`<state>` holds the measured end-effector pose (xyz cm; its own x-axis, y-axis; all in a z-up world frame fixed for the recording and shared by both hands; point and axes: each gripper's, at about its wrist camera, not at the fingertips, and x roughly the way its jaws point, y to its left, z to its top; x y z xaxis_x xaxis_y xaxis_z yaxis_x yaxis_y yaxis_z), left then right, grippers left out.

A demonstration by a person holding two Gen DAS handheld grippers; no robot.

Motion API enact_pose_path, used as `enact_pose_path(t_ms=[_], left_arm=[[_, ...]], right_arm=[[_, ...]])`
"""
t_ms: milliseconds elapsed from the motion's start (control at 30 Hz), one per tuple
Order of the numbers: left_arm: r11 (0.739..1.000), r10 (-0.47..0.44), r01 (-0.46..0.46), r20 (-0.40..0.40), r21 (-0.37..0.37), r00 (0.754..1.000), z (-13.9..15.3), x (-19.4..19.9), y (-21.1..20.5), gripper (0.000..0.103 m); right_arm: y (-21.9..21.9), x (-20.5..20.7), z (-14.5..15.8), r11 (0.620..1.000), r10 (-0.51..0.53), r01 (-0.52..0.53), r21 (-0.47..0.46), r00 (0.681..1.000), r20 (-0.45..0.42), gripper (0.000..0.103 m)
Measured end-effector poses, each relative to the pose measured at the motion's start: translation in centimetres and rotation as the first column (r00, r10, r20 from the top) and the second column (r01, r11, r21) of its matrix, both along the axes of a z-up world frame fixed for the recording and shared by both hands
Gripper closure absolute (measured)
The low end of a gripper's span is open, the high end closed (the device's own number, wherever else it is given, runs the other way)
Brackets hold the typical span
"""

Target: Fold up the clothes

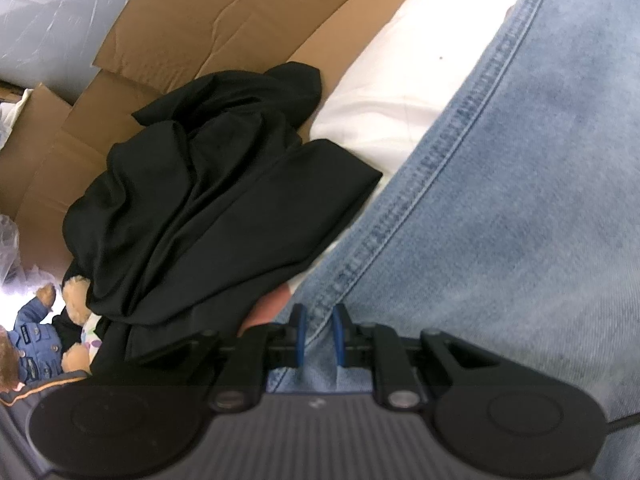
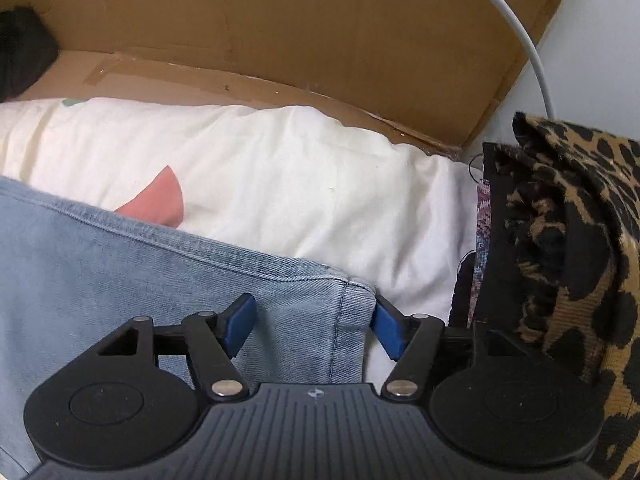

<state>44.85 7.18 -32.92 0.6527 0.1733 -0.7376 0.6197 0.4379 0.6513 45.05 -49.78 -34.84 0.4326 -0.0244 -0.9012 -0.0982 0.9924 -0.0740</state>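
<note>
Light blue jeans (image 1: 500, 200) lie spread over a white sheet (image 1: 380, 80) and fill the right of the left wrist view. My left gripper (image 1: 320, 332) is shut on the jeans' stitched seam edge, its blue pads pinching the denim. In the right wrist view the jeans (image 2: 140, 280) cover the lower left, with a hemmed corner at centre. My right gripper (image 2: 314, 328) is open, its blue fingers (image 2: 240, 326) straddling that corner without pressing it. A crumpled black garment (image 1: 208, 208) lies left of the jeans.
Flattened brown cardboard (image 1: 200, 32) backs the sheet; a cardboard wall (image 2: 320, 40) stands behind it. A leopard-print fabric item (image 2: 568, 248) sits at the right, close to my right gripper. A white cable (image 2: 516, 32) runs down the cardboard. A teddy bear in blue uniform (image 1: 40, 344) lies at lower left.
</note>
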Motion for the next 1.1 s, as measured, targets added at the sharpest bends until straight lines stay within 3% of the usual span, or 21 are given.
enact_pose_path(t_ms=[67,133,233,567,767,1100], left_arm=[[1.0,-0.003,0.003,0.006,0.005,1.0,0.0,-0.2,-0.1,0.088],[1.0,-0.005,0.005,0.012,0.011,1.0,0.0,-0.4,-0.1,0.088],[1.0,-0.009,0.009,0.021,0.019,1.0,0.0,-0.7,-0.2,0.089],[1.0,-0.009,0.01,0.068,-0.014,0.998,1.5,-1.0,-0.2,0.09],[1.0,-0.002,0.002,0.055,-0.004,0.998,1.1,-0.2,-0.5,0.09],[1.0,0.013,-0.012,0.041,-0.027,0.999,-0.2,0.5,0.1,0.088]], right_arm=[[0.2,-0.4,0.2,1.0,0.014,-0.014,-0.004,1.0,0.01,0.05],[0.3,-0.9,0.6,1.0,0.029,-0.029,-0.002,0.999,0.028,0.072],[0.6,-1.6,1.8,0.999,0.054,-0.054,-0.006,0.996,0.07,0.085],[1.0,-1.8,7.4,0.995,0.059,-0.035,-0.094,0.961,0.269,0.087],[0.5,1.1,7.9,0.994,0.026,0.003,-0.107,0.965,0.263,0.089],[0.8,3.9,5.0,0.987,0.004,0.029,-0.16,0.979,0.202,0.089]])
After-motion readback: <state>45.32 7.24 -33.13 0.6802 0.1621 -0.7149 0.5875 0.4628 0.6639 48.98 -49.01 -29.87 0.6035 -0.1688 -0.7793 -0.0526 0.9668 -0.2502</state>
